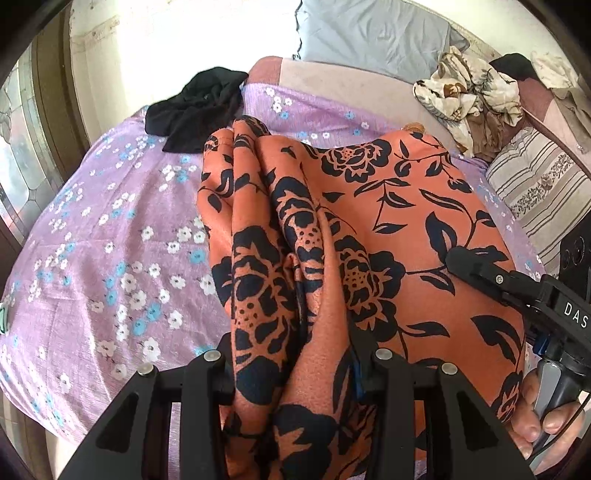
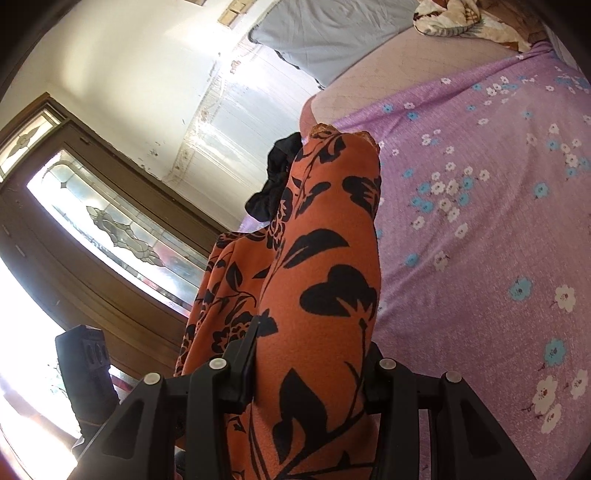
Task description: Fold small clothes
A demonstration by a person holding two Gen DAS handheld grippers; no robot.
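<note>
An orange garment with a black flower print [image 1: 369, 221] hangs bunched over the purple flowered bedspread [image 1: 110, 240]. My left gripper [image 1: 295, 369] is shut on a gathered fold of it, the cloth draped over the jaws. My right gripper [image 2: 310, 369] is shut on another part of the same garment [image 2: 325, 258], which rises in a long fold ahead of it. The right gripper [image 1: 476, 266] also shows at the right edge of the left wrist view, its fingers lying against the cloth. The fingertips of both grippers are hidden by cloth.
A black garment [image 1: 195, 107] lies crumpled at the bed's far left. A cream and brown floral cloth [image 1: 469, 88] is heaped at the far right beside a striped pillow [image 1: 535, 184]. A grey pillow [image 1: 369, 33] lies at the head. A wooden door with leaded glass [image 2: 110, 229] stands left.
</note>
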